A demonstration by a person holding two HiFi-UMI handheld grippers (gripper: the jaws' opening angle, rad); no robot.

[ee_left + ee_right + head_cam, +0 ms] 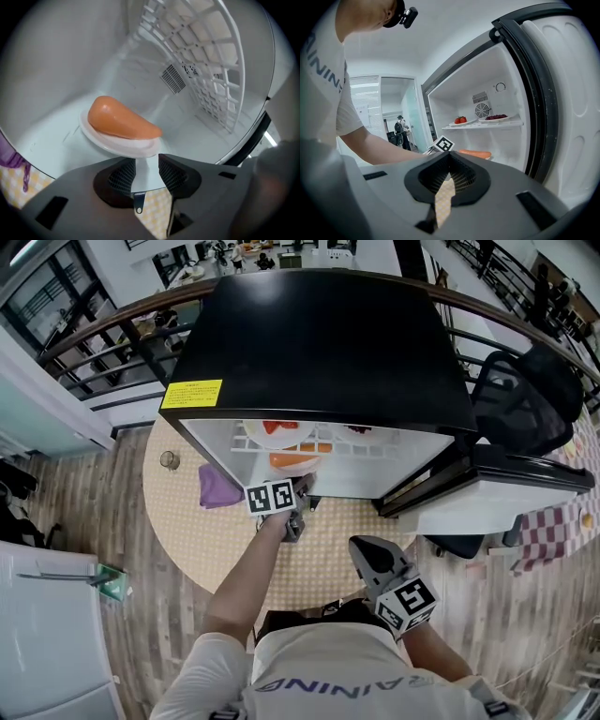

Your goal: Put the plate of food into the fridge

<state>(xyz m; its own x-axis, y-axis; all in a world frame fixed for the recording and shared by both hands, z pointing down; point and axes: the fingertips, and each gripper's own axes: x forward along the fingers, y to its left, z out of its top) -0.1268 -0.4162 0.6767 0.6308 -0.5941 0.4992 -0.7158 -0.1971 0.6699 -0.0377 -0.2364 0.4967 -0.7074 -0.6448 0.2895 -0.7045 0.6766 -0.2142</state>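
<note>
L tool (147, 157) is at the mouth of the black fridge (319, 343), low down, jaws apart w/ nothing pinched. The pads don't press on anything, and only pale surface shows in the gap btwn them. The plate (140, 149), white, sits flat on the fridge floor just ahead of the jaw tips, rim nearest the tool. A long orange food piece (122, 123) lies across it, filling most of the plate.

Above it is a white grid shelf (206, 70). On that shelf are 2 more plates, one w/ red food (460, 120), one w/ dark berries (496, 116). The fridge door (511, 486) is swung wide to the right.

The fridge stands on a round desk (187, 540) w/ a checked cover. A purple cloth (218, 487) lies on the desk left of the opening, near the L tool.

R tool (449, 155) hangs back by the person's body, well apart from the plate. Its jaw tips are together, holding nothing, pointed toward the open fridge.
</note>
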